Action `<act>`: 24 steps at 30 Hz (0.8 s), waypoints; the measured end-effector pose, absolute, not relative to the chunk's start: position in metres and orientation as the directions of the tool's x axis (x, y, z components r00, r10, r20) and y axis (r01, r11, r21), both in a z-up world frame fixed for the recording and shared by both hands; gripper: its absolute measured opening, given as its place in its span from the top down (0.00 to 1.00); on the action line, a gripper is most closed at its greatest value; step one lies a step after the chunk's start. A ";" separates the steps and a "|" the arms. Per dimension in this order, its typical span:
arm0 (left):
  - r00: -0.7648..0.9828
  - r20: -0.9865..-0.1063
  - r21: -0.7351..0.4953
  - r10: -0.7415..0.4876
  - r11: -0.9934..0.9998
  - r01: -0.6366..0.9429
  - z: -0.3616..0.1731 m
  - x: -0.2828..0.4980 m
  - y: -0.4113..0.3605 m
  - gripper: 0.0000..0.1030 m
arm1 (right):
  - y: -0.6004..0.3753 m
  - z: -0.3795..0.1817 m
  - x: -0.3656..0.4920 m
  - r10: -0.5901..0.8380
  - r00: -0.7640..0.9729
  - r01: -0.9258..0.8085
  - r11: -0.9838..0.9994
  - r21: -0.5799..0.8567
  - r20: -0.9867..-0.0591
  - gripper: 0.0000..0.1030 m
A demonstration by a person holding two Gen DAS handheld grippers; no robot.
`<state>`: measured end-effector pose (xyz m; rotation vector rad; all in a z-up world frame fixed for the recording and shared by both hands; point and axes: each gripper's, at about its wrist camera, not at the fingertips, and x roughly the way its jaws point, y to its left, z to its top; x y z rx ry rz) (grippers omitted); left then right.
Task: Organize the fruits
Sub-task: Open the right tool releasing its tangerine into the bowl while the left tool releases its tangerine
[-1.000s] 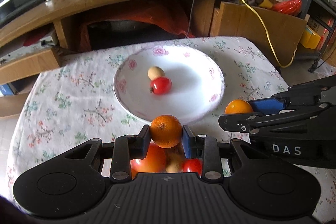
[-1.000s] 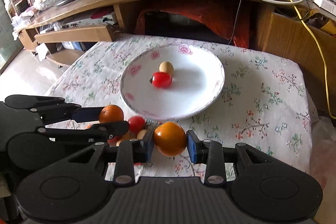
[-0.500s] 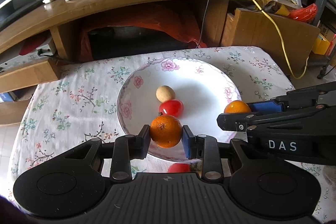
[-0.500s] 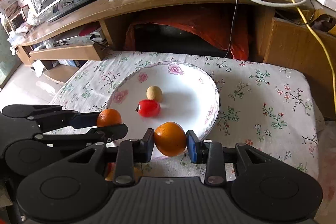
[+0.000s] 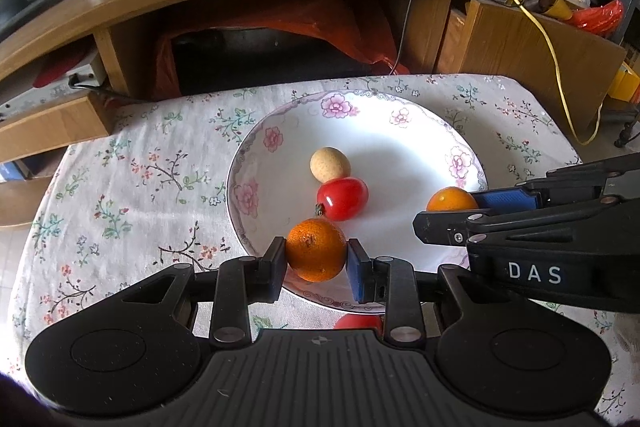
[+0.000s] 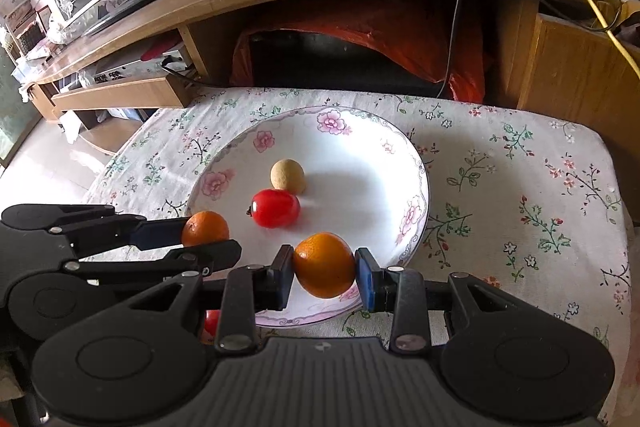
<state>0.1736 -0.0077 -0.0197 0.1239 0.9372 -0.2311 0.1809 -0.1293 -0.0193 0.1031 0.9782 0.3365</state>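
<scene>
Left tongs (image 5: 316, 261) pinching small orange (image 5: 316, 250), right tongs (image 6: 324, 273) pinching second orange (image 6: 324, 265), both over plate (image 6: 360, 155) near red tomato (image 6: 276, 207).

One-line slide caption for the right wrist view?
Right gripper and left gripper each hold an orange above a floral plate holding a red tomato and a tan fruit.

Two oranges (image 5: 316, 254) (image 5: 451, 199), two red tomatoes (image 5: 342, 197) (image 5: 357, 321), one tan fruit (image 5: 329, 165), one plate (image 5: 404, 155).
</scene>
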 end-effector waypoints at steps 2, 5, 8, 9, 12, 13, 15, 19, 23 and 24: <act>0.569 -0.810 0.005 -0.144 0.968 0.251 -0.020 0.174 -0.008 0.63 | -0.129 -0.021 0.182 0.325 0.509 -0.230 0.944 0.237 -0.797 0.68; 0.568 -0.810 0.005 -0.144 0.968 0.253 -0.022 0.174 -0.008 0.63 | -0.130 -0.022 0.182 0.323 0.509 -0.231 0.944 0.235 -0.798 0.67; 0.570 -0.809 0.008 -0.143 0.967 0.253 -0.022 0.174 -0.009 0.63 | -0.130 -0.023 0.182 0.323 0.511 -0.234 0.944 0.232 -0.797 0.67; 0.570 -0.809 0.008 -0.142 0.967 0.254 -0.022 0.174 -0.009 0.63 | -0.130 -0.023 0.182 0.323 0.511 -0.235 0.944 0.232 -0.797 0.67; 0.571 -0.809 0.012 -0.141 0.967 0.255 -0.022 0.174 -0.010 0.63 | -0.129 -0.023 0.182 0.322 0.512 -0.235 0.944 0.231 -0.797 0.67; 0.571 -0.809 0.012 -0.140 0.967 0.255 -0.022 0.174 -0.010 0.63 | -0.129 -0.023 0.182 0.321 0.511 -0.237 0.944 0.228 -0.797 0.67; 0.571 -0.809 0.012 -0.140 0.967 0.254 -0.022 0.174 -0.010 0.62 | -0.129 -0.022 0.182 0.318 0.512 -0.239 0.945 0.223 -0.798 0.67; 0.571 -0.809 0.014 -0.138 0.967 0.253 -0.022 0.174 -0.010 0.62 | -0.128 -0.022 0.182 0.316 0.511 -0.240 0.945 0.221 -0.799 0.67; 0.573 -0.808 0.018 -0.135 0.967 0.254 -0.021 0.174 -0.009 0.61 | -0.127 -0.022 0.182 0.311 0.514 -0.239 0.947 0.215 -0.799 0.67; 0.573 -0.808 0.020 -0.134 0.967 0.253 -0.021 0.174 -0.009 0.61 | -0.127 -0.022 0.182 0.310 0.514 -0.238 0.947 0.214 -0.799 0.67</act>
